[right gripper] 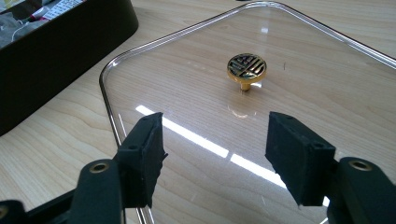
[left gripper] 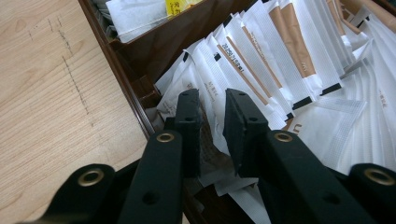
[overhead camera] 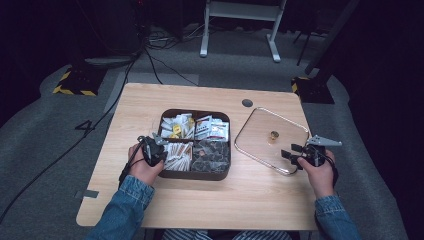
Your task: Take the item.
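Note:
A dark brown box [overhead camera: 195, 175] with four compartments sits mid-table, full of sachets. My left gripper [overhead camera: 155, 150] hangs at its left wall, over the front-left compartment of white and brown sachets [overhead camera: 179, 155]. In the left gripper view, the gripper [left gripper: 212, 100] has its jaws a narrow gap apart just above the sachets [left gripper: 261, 60], with nothing clearly clamped. A clear glass lid [overhead camera: 260, 132] with a gold knob [overhead camera: 274, 135] lies flat to the right of the box. My right gripper [overhead camera: 290, 152] is open above the lid's near edge. In its own view, the gripper [right gripper: 215, 135] points at the knob [right gripper: 246, 66].
The box wall [right gripper: 60, 51] stands left of the lid [right gripper: 187, 74]. Other compartments hold tea bags [overhead camera: 212, 128] and dark packets [overhead camera: 212, 152]. A round grommet [overhead camera: 247, 102] sits near the table's far edge. Bare wood runs along the front edge. Cables cross the floor at the left.

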A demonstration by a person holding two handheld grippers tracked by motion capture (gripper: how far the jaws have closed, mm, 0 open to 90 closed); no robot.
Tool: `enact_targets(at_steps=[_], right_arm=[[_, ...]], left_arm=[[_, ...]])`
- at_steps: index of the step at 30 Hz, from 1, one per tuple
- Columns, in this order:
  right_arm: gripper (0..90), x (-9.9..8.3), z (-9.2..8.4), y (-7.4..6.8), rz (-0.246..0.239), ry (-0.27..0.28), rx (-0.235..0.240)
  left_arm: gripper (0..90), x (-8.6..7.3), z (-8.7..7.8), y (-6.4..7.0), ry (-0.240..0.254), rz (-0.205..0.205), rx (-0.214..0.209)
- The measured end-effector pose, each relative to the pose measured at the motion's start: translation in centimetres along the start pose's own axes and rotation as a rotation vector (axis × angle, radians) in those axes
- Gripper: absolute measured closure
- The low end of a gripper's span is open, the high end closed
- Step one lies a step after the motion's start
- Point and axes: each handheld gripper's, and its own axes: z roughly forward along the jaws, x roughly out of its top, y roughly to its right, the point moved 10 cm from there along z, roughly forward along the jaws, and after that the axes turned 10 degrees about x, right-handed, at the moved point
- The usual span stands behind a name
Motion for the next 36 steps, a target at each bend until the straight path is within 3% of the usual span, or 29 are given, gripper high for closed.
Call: enact_targets(at_steps=[4, 11, 17, 20, 21, 23, 25, 28, 29, 32, 36], right_arm=[[37.8, 0.0, 0.0, 0.1, 0.002, 0.000, -0.001], [37.8, -0.2, -0.1, 0.2, 0.011, -0.002, -0.004], [37.5, -0.5, -0.1, 0.5, 0.023, -0.011, -0.006], [37.4, -0.6, -0.2, 0.5, 0.025, -0.013, -0.007], [37.4, -0.6, -0.2, 0.5, 0.028, -0.011, -0.005], [37.3, -0.6, -0.2, 0.5, 0.028, -0.011, -0.005], [37.2, -0.6, -0.2, 0.5, 0.033, -0.009, -0.004], [37.2, -0.7, -0.2, 0.6, 0.037, -0.011, -0.002], [37.2, -0.7, -0.2, 0.6, 0.037, -0.011, -0.002], [37.0, -0.8, -0.2, 0.6, 0.041, -0.010, -0.002], [37.0, -0.9, -0.3, 0.7, 0.045, -0.008, -0.002]], left_arm=[[87.1, -0.1, 0.2, 0.0, 0.001, 0.003, -0.006], [89.6, 0.4, -0.6, -0.4, 0.051, -0.080, -0.091], [89.8, 2.1, -2.6, -0.1, 0.187, -0.161, -0.214], [89.8, 2.5, -3.1, 0.0, 0.219, -0.166, -0.240], [89.8, 2.9, -3.7, 0.2, 0.255, -0.177, -0.269], [89.8, 3.2, -4.0, 0.3, 0.277, -0.181, -0.277], [89.8, 3.9, -5.0, 0.5, 0.335, -0.195, -0.313], [89.8, 4.4, -5.9, 0.8, 0.376, -0.214, -0.366], [89.8, 4.4, -5.9, 0.8, 0.376, -0.214, -0.366], [89.8, 4.9, -6.9, 1.2, 0.408, -0.232, -0.429], [89.7, 5.2, -7.6, 1.4, 0.433, -0.239, -0.444]])
